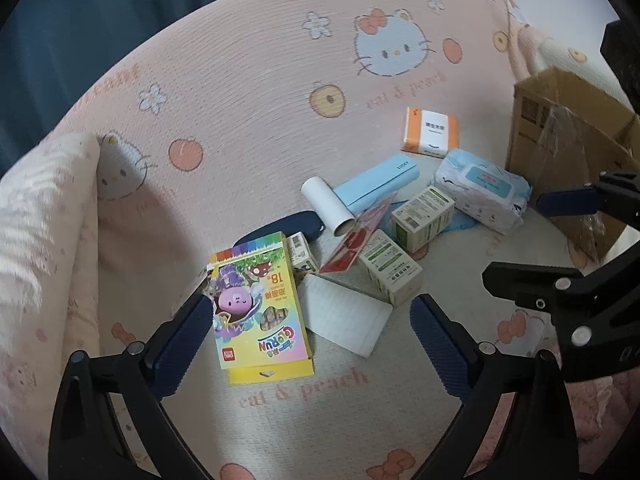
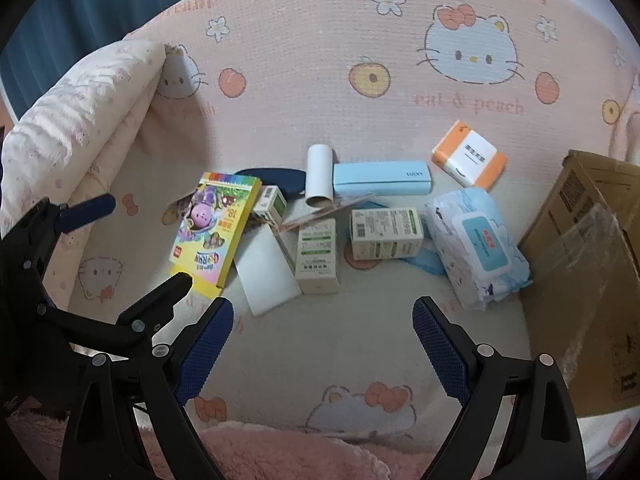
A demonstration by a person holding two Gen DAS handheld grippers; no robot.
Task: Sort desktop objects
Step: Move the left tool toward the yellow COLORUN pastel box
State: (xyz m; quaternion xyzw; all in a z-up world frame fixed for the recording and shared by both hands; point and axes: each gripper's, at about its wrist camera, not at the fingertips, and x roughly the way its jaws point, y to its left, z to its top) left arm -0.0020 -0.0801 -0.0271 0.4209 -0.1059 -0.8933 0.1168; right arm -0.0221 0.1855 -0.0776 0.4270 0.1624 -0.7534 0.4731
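Loose objects lie on a pink cat-print mat. A yellow crayon box (image 1: 260, 308) (image 2: 214, 226) lies at the left. A white card (image 1: 346, 318) (image 2: 266, 268), two green-white cartons (image 1: 394, 266) (image 2: 386, 234), a white roll (image 1: 328, 206) (image 2: 319, 176), a blue case (image 1: 378, 184) (image 2: 382, 179), an orange-white pack (image 1: 431, 132) (image 2: 470, 159) and a wet-wipes pack (image 1: 482, 190) (image 2: 478, 248) lie around it. My left gripper (image 1: 312, 326) is open, its left finger beside the crayon box. My right gripper (image 2: 322, 332) is open and empty, short of the pile.
An open cardboard box (image 1: 572, 140) (image 2: 588, 264) stands at the right. A folded pink-white quilt (image 1: 44, 216) (image 2: 76, 120) lies at the left. A dark blue flat item (image 1: 280, 230) lies behind the crayon box. A blue curtain is behind.
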